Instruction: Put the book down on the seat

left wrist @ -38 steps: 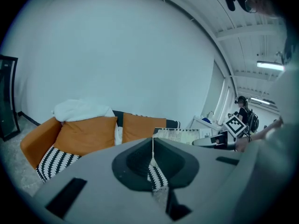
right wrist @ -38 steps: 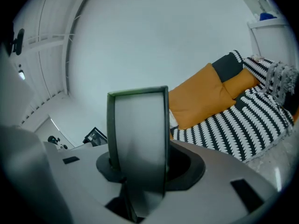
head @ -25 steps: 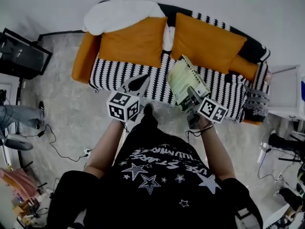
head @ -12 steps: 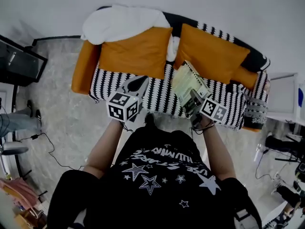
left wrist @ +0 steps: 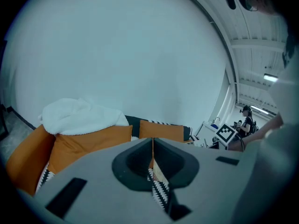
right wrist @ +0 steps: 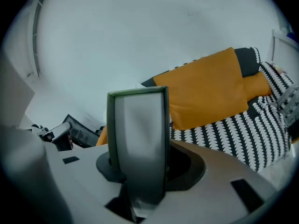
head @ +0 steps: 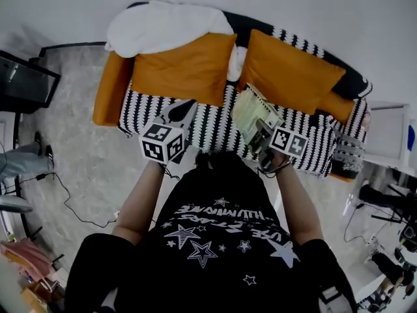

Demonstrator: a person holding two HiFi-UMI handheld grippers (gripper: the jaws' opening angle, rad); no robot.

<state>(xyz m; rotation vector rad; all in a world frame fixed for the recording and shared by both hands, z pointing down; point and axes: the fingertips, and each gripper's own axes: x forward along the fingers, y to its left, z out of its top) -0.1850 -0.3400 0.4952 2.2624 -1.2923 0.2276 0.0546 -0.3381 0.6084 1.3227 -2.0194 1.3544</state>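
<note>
A pale green book (head: 250, 109) is held tilted over the front of the black-and-white striped sofa seat (head: 208, 126). My right gripper (head: 262, 134) is shut on its near end. In the right gripper view the book (right wrist: 138, 139) stands upright between the jaws and hides the fingertips. My left gripper (head: 184, 107) hovers over the seat's front edge to the left of the book. Its jaws (left wrist: 152, 146) are shut with nothing between them.
Two orange cushions (head: 179, 70) (head: 290, 70) lean on the sofa back, with a white blanket (head: 166, 25) on top. An orange armrest (head: 107, 96) ends the sofa at left. A white table (head: 388, 132) stands at right, a black screen (head: 23, 83) at left, cables (head: 71, 201) on the floor.
The head view has shifted slightly and the sofa sits a little further left. The left gripper drifted a little left. The book stays in the right gripper over the seat.
</note>
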